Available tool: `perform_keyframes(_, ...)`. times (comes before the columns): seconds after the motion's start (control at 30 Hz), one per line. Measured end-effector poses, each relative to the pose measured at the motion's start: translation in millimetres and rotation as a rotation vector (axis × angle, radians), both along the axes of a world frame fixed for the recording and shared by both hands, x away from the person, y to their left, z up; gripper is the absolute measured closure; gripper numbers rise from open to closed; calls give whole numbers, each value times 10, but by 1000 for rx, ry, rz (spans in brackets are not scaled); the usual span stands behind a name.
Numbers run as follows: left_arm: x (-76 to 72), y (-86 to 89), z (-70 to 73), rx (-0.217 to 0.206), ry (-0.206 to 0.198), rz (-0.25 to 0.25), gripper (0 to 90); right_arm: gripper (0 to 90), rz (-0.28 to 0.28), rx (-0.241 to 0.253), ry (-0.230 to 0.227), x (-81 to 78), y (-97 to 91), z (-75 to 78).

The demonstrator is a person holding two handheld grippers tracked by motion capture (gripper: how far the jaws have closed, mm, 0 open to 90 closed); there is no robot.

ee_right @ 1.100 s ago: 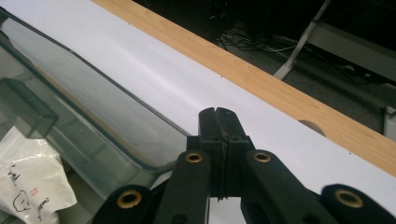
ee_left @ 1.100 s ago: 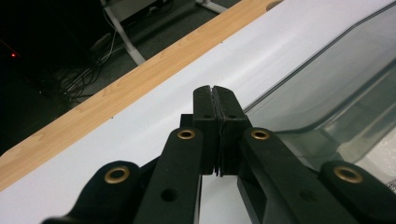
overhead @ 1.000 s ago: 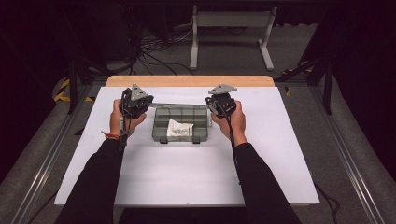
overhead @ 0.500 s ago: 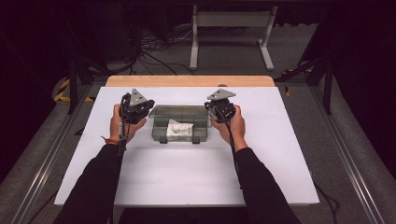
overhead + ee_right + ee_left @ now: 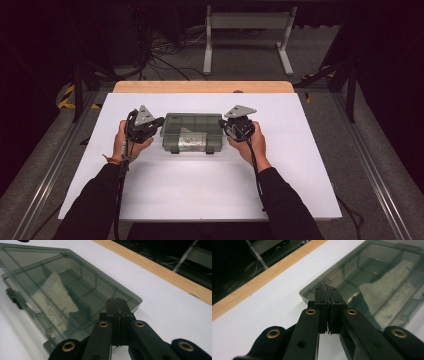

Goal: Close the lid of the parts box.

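A flat, smoky-grey see-through organiser box (image 5: 192, 133) is lying on the white desk (image 5: 200, 200), closer to its far wooden edge than to its near edge and roughly midway between its left and right edges. Its lid is sitting closed, with two latches facing the near edge. Inside, dividers are forming compartments, and a white crumpled bag (image 5: 191, 140) is resting across them.

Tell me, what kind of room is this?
Probably a lab or recording studio, not a home. A white table stands among black curtains, cables trail on the grey floor, and a person's hands hold two grippers beside a smoky plastic compartment box.
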State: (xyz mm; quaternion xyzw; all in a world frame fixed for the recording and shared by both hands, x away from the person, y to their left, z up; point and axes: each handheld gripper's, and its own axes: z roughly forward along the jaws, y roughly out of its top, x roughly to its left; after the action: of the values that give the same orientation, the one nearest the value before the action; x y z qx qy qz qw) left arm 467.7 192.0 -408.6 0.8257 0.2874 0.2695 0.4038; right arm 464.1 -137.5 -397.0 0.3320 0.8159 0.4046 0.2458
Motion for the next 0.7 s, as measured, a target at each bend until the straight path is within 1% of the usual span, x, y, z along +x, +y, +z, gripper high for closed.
perform_keyframes(0.1,-54,-6,-20,-7,5,-19,877,900,23,-10,6,-56,13,-26)
perform_keyframes(0.13,-62,-5,-25,1,2,-28,881,900,25,-17,6,-72,18,-37)
perform_keyframes(0.17,-78,-15,-38,6,8,-35,882,900,27,-28,5,-86,23,-47)
perform_keyframes(0.27,-111,-33,-76,24,10,-44,884,900,35,-36,11,-114,21,-75)
perform_keyframes(0.33,-137,-39,-100,15,19,-49,883,900,40,-42,21,-125,22,-102)
perform_keyframes(0.43,-153,-45,-130,12,12,-50,883,900,43,-56,19,-140,31,-136)
perform_keyframes(0.5,-169,-60,-165,19,18,-54,882,900,46,-57,21,-156,36,-165)
perform_keyframes(0.57,-171,-68,-190,11,29,-61,883,900,46,-53,26,-160,35,-177)
perform_keyframes(0.6,-175,-70,-198,13,29,-57,882,900,43,-46,24,-162,30,-177)
perform_keyframes(0.63,-175,-68,-204,6,28,-57,882,900,42,-44,22,-164,31,-175)
perform_keyframes(0.67,-175,-65,-208,-1,32,-59,883,900,46,-47,25,-167,40,-177)
perform_keyframes(0.7,-176,-62,-210,0,29,-56,883,900,49,-55,24,-171,48,-181)
